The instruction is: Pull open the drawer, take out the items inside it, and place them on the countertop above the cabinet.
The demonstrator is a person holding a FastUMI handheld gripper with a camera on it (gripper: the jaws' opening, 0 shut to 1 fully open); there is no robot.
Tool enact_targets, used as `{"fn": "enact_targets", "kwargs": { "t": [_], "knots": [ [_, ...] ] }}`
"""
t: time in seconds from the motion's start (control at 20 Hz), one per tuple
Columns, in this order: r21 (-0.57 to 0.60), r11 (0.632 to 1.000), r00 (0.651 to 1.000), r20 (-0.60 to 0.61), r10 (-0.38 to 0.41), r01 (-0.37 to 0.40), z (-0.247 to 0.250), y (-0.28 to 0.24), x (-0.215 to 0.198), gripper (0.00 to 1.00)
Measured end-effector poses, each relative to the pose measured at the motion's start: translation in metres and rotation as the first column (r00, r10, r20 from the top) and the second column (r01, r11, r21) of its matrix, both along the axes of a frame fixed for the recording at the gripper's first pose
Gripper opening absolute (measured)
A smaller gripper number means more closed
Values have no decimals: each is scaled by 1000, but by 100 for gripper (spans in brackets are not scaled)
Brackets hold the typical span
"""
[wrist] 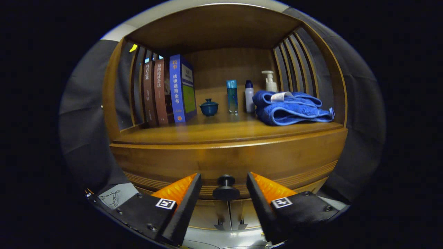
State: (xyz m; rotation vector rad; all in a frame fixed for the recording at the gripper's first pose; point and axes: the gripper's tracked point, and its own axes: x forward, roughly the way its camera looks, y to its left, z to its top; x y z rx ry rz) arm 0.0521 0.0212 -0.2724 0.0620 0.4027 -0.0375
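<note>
Hand-held gripper [224, 185] open around drawer knob [225, 188]

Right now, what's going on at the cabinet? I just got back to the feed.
The gripper is open, its fingers either side of the dark drawer knob without touching it. The drawer looks closed. On the countertop above stand books, a small lidded cup, bottles and a folded blue towel.

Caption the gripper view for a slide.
Open tool straddles the dark round drawer knob of the closed wooden drawer; books, bottles and a folded blue towel sit above.
</note>
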Motion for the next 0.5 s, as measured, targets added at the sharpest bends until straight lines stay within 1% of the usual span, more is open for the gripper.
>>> {"fn": "enact_targets", "kwargs": {
  "t": [0.05, 0.1, 0.2, 0.3, 0.35, 0.4, 0.45, 0.5],
  "knots": [
    [13, 1000, 1000, -16, 12, -11, -5, 4, 2, 77],
    [11, 1000, 999, -36, 8, -8, -12, 3, 2, 75],
    [-5, 1000, 998, -55, -16, 16, -19, -7, 6, 68],
    [13, 1000, 997, -71, -19, 19, -18, -3, 3, 50],
    [-15, 1000, 997, -83, -7, 6, -19, -4, 3, 46],
    [-36, 999, 997, -80, -6, 3, -18, -6, 3, 46],
    [-42, 999, 997, -75, -10, 7, -21, -7, 6, 40],
    [-42, 999, 996, -84, -5, 2, -19, -5, 2, 37]
  ]
}}
